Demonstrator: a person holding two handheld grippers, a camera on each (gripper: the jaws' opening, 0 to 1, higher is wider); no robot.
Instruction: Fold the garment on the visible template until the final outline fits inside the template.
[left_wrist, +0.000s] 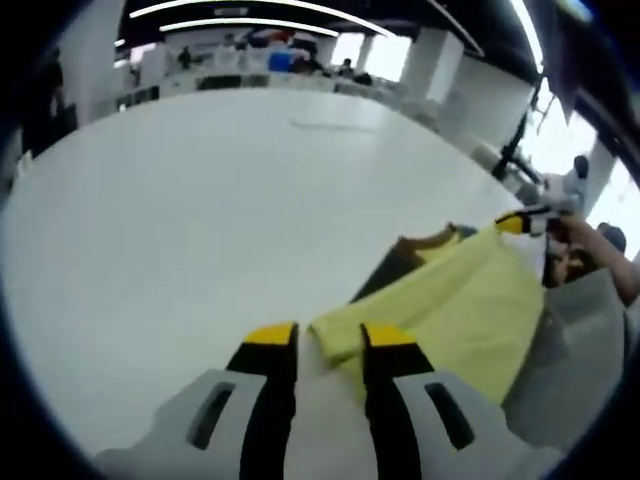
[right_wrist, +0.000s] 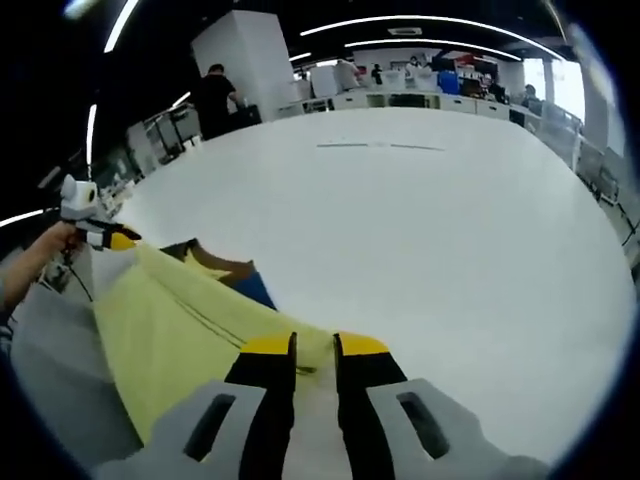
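In the left gripper view the left gripper has its yellow-tipped jaws close together with a rolled corner of the yellow garment between them, pinched at the tips. The cloth runs away from the jaws up and to the right, pulled into a long sheet, and its far corner is held by the right gripper, in a hand at the right edge of this view.

In the right gripper view the right gripper has its jaws nearly closed on a fold of the same garment, which stretches left to the left gripper, also in a hand. A brown and blue piece shows past the cloth's far edge, lying on the white table; whether it is the template I cannot tell.

The table beyond the garment is wide, bare white. Its far edge meets desks and a standing person
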